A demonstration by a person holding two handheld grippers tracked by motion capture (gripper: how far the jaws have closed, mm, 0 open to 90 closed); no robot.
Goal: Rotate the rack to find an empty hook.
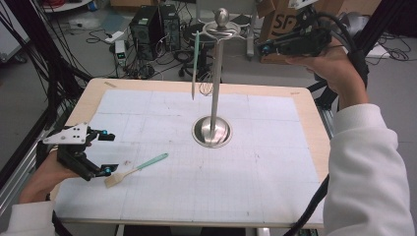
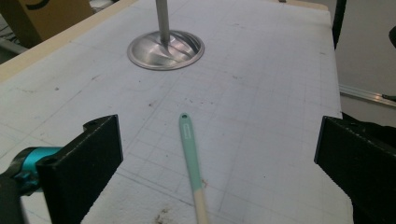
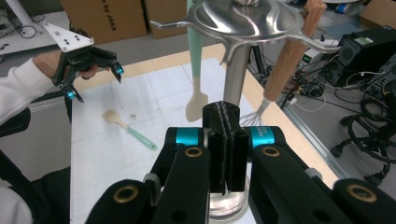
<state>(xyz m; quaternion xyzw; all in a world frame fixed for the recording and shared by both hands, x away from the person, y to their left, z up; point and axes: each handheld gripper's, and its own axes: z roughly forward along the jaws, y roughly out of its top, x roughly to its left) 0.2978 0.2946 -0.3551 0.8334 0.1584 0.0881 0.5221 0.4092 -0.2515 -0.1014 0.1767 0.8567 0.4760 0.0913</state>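
Observation:
A steel utensil stand point(image 1: 215, 98) rises from a round base point(image 1: 211, 132) at the middle of the white mat. A teal-handled spatula point(image 1: 195, 64) and a wood-handled whisk point(image 3: 289, 60) hang from its top ring point(image 3: 243, 18). A teal-handled brush point(image 1: 136, 169) with a pale head lies flat on the mat at the front left. My left gripper point(image 1: 108, 153) is open, low over the mat, with the brush's handle point(image 2: 189, 149) lying between its wide-spread jaws, untouched. My right gripper point(image 1: 263, 48) is shut on nothing, held high to the right of the stand's top; its tips point(image 3: 223, 112) point at the pole.
The mat point(image 1: 255, 172) covers most of a wooden table point(image 1: 314, 123). Beyond the far edge stand computer cases point(image 1: 155, 24), cables and a cardboard box point(image 1: 280, 19). A black frame post point(image 1: 29, 59) runs along the left side.

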